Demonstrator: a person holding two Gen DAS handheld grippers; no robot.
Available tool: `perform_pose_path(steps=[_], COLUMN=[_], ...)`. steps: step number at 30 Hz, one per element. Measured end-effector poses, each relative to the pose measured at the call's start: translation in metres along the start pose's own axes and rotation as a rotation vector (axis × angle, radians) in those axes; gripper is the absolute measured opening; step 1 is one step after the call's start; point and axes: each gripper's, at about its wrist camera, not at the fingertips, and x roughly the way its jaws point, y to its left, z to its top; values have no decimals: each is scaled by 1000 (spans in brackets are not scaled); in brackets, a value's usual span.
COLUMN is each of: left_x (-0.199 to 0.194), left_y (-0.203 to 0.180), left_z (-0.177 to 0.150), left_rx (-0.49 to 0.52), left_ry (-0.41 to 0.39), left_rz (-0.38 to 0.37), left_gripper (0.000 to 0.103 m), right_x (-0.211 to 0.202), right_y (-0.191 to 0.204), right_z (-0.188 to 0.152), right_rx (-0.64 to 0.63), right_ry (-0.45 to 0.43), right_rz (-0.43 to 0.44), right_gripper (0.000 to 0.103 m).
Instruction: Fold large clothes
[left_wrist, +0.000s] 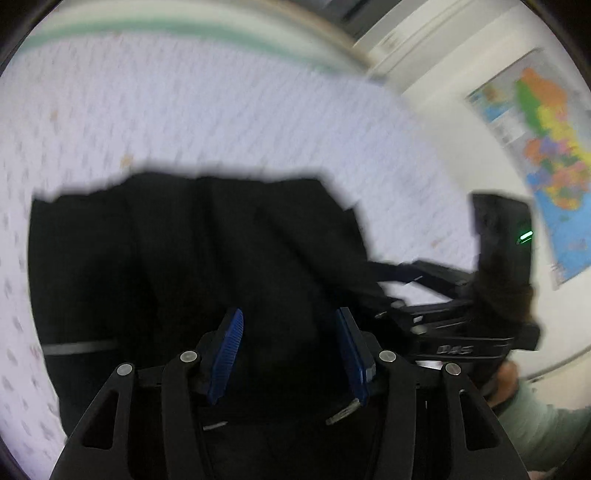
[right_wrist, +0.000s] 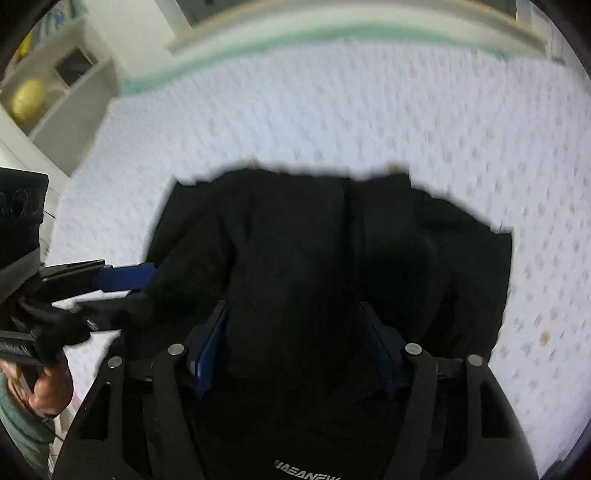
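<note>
A large black garment (left_wrist: 192, 258) lies bunched on a white patterned bed sheet (left_wrist: 221, 110); it also fills the middle of the right wrist view (right_wrist: 314, 258). My left gripper (left_wrist: 290, 325) is open, its blue pads spread over the black cloth, nothing held between them. My right gripper (right_wrist: 295, 325) is open too, with the cloth lying between and over its blue pads. Each gripper shows in the other's view: the right one at the garment's right edge (left_wrist: 406, 291), the left one at its left edge (right_wrist: 122, 291). Both views are motion-blurred.
The bed has a green-trimmed far edge (left_wrist: 184, 33). A coloured wall map (left_wrist: 546, 140) hangs at the right. A white shelf unit with a yellow ball (right_wrist: 27, 99) stands at the left. The person's hand (right_wrist: 48, 391) and green sleeve show.
</note>
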Motion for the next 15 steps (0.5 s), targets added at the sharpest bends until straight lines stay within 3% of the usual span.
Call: perform_pose_path(steps=[1,2,4,5,9,15], left_x=[21,39,64,67,59,-4], left_y=[8,18,47,50,37,5], left_z=[-8,-16,-29,-31,-33,-49], left_rx=[-27,-77,-223,-238,-154,-73], left_ry=[46,84,114,108,87,-30], left_rz=[79,130,85,79,108,63], left_gripper=[51,44,43,42,42,42], right_x=[18,39,63,65,52,-25], right_y=[23,18,13,12,9,34], right_z=[-20,-30,-47,-49,-47,-62], right_rx=[7,23,56,62,58,-83], right_ry=[36,90,125,112,88,-48], right_rz=[-10,-21,-35,-34,-20,18], right_gripper=[70,70,69,69,69,69])
